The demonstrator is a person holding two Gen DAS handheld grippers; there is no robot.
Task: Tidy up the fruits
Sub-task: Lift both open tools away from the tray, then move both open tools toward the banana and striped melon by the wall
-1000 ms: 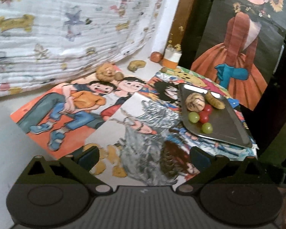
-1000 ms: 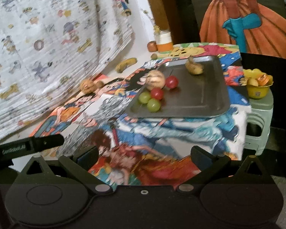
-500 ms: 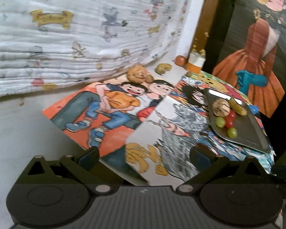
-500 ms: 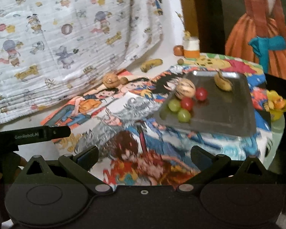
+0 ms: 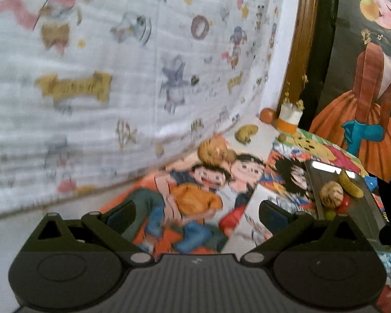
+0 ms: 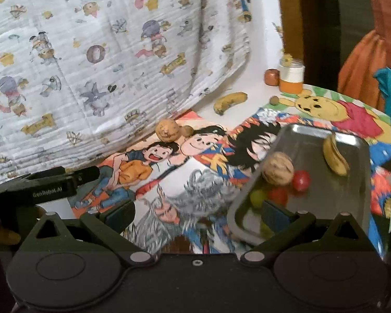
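A dark metal tray (image 6: 333, 200) lies at the right on the cartoon-print cloth (image 6: 195, 187). On it are a tan netted melon (image 6: 277, 168), red fruits (image 6: 301, 180), green grapes (image 6: 258, 197) and a banana (image 6: 335, 155). Off the tray, another tan melon (image 6: 166, 130) with a small brown fruit (image 6: 187, 130) lies by the hanging sheet, and a banana (image 6: 229, 102) lies farther back. My left gripper (image 5: 195, 214) is open and empty, facing the loose melon (image 5: 212, 150). My right gripper (image 6: 198, 215) is open and empty at the tray's near left corner.
A white printed sheet (image 6: 104, 52) hangs along the left and back. An orange-and-white jar (image 6: 290, 78) and a round orange-brown fruit (image 6: 271, 77) stand at the back corner. A painted panel of a woman in an orange dress (image 5: 365, 104) stands at the right.
Both grippers have moved forward and to the left over the cloth. The loose melon and the tray now appear closer. Both stay open and empty.
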